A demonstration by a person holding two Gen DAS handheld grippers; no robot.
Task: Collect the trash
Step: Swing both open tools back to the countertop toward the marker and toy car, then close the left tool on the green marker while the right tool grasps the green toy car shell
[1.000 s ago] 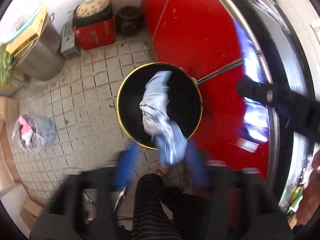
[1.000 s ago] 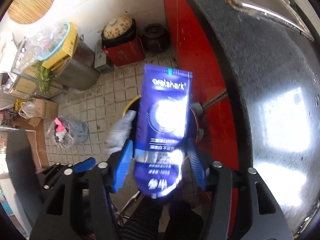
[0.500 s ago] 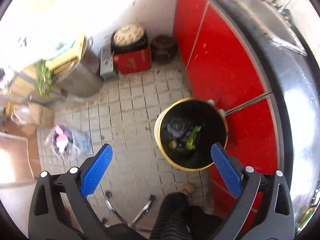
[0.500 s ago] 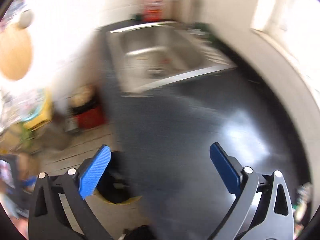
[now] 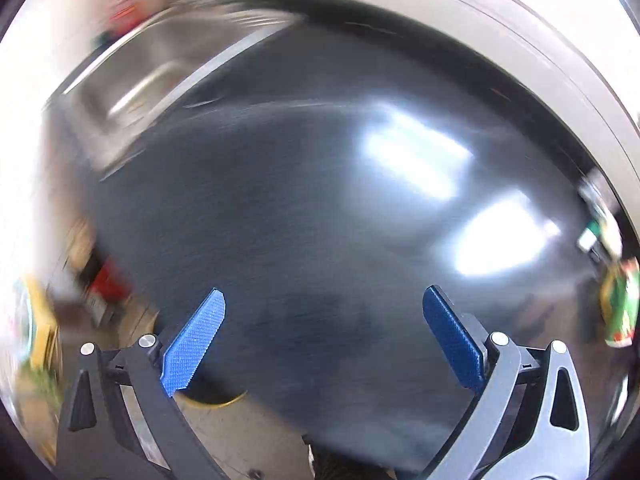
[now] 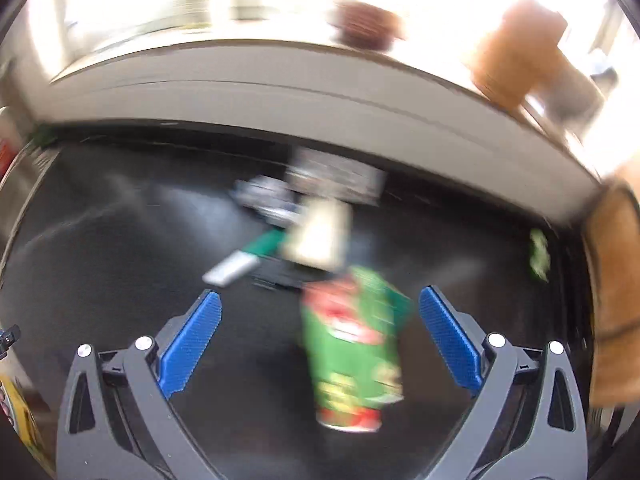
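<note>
Both views are motion-blurred. My right gripper (image 6: pixel 320 326) is open and empty above the black countertop (image 6: pixel 120 248). A green and red snack bag (image 6: pixel 354 344) lies between its fingers, lower down on the counter. Beyond it lie a pale wrapper (image 6: pixel 320 236), a green and white pack (image 6: pixel 244 260) and silvery wrappers (image 6: pixel 336 176). My left gripper (image 5: pixel 322 332) is open and empty over a bare part of the same countertop (image 5: pixel 280 200). The green bag also shows at the far right of the left wrist view (image 5: pixel 618 308). A sliver of the yellow bin rim (image 5: pixel 224 400) shows below the counter edge.
A steel sink (image 5: pixel 160 80) is set in the counter at the left. A pale wall ledge (image 6: pixel 320 92) runs along the back. Brown wooden things (image 6: pixel 520 52) stand at the back right, and a small green scrap (image 6: pixel 538 256) lies near the right edge.
A second ago the left held a light blue wrapper and the right a blue pouch over the bin. Both let go, opened, and swung up over the countertop; the right now faces the trash pile.
</note>
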